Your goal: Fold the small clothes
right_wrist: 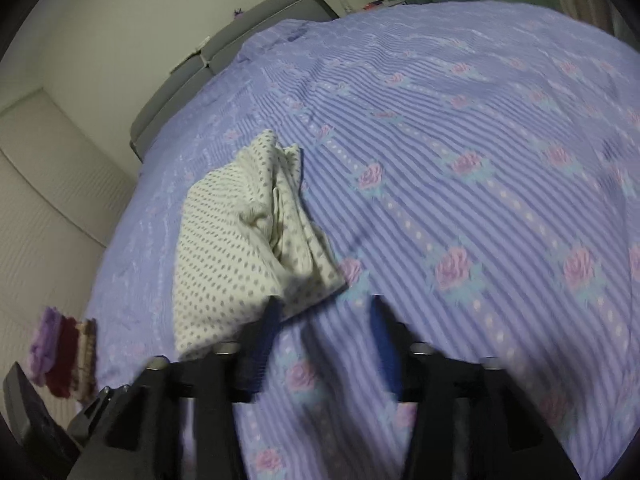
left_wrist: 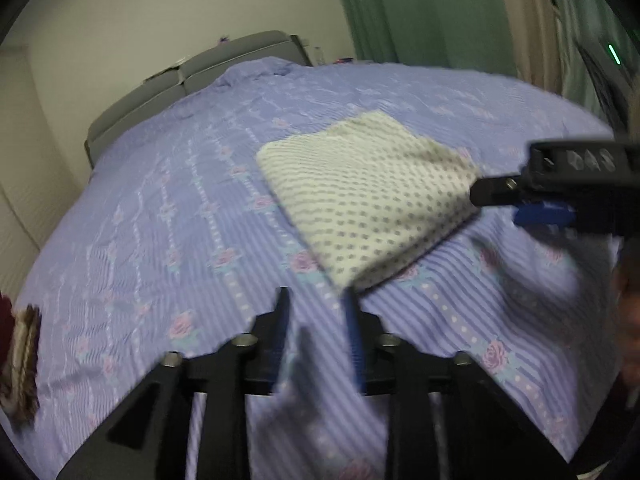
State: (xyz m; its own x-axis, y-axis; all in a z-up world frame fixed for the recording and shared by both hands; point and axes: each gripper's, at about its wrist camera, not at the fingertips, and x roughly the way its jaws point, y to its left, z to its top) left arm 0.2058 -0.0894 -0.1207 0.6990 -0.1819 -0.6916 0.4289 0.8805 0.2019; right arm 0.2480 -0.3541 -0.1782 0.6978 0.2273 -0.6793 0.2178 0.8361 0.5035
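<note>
A folded white garment with grey dots (left_wrist: 368,196) lies flat on the purple striped bedspread (left_wrist: 160,220). In the right wrist view the garment (right_wrist: 240,240) shows its layered open edges to the right. My left gripper (left_wrist: 316,296) is open and empty, just in front of the garment's near corner. My right gripper (right_wrist: 324,304) is open and empty, with its left finger beside the garment's near right corner. The right gripper also shows in the left wrist view (left_wrist: 520,200), at the garment's right corner.
A stack of folded clothes in purple, dark red and brown (right_wrist: 64,356) sits at the bed's left edge, also in the left wrist view (left_wrist: 20,360). A grey headboard (left_wrist: 180,88) is at the far end. Green curtains (left_wrist: 420,8) hang behind.
</note>
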